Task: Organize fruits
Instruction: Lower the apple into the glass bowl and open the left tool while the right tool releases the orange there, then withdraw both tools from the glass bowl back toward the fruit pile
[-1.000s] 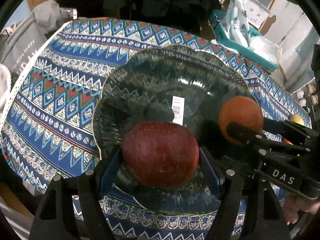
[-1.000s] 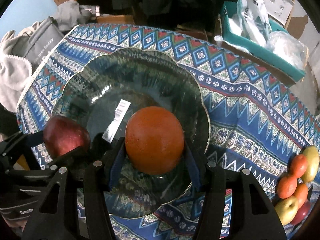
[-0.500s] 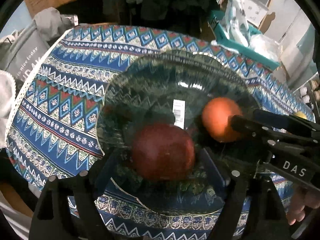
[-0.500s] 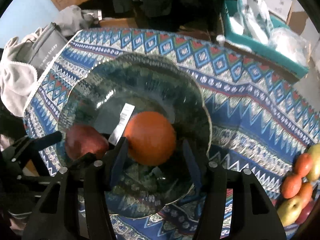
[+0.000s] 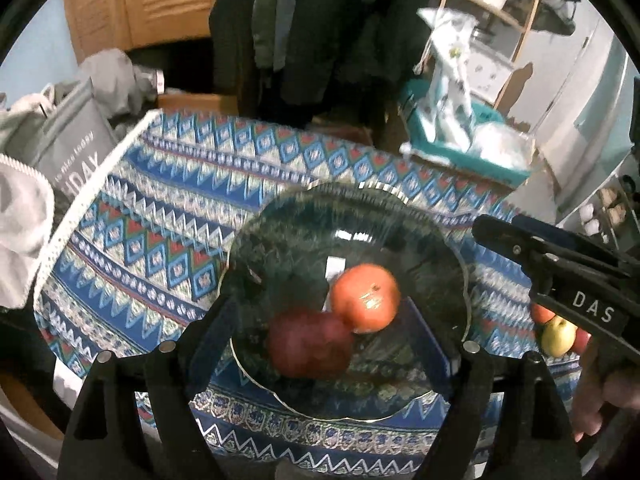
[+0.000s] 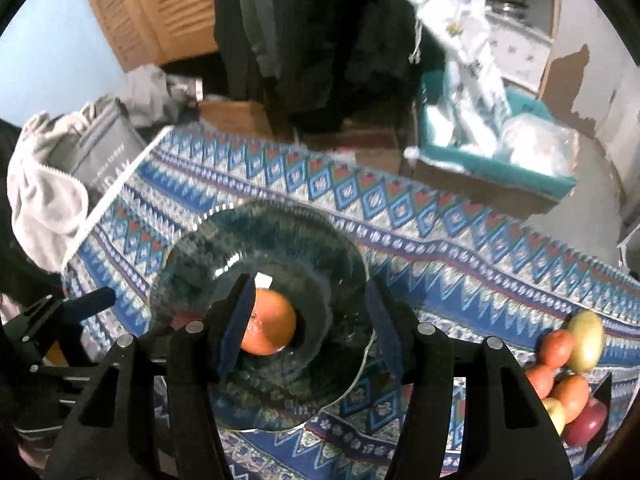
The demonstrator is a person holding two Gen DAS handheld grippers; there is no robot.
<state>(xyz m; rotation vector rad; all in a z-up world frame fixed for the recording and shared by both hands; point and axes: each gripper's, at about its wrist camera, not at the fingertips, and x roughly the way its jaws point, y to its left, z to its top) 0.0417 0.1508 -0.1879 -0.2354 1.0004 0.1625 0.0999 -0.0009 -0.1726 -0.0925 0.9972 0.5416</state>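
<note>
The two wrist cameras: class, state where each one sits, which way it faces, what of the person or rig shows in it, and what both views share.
Left wrist: rides the left gripper, looking forward and down at the glass bowl holding a red apple and an orange; the right gripper and a hand show.
Right wrist: rides the right gripper, facing the same bowl; the left gripper shows.
Shared: bowl, orange, patterned tablecloth, fruit pile.
</note>
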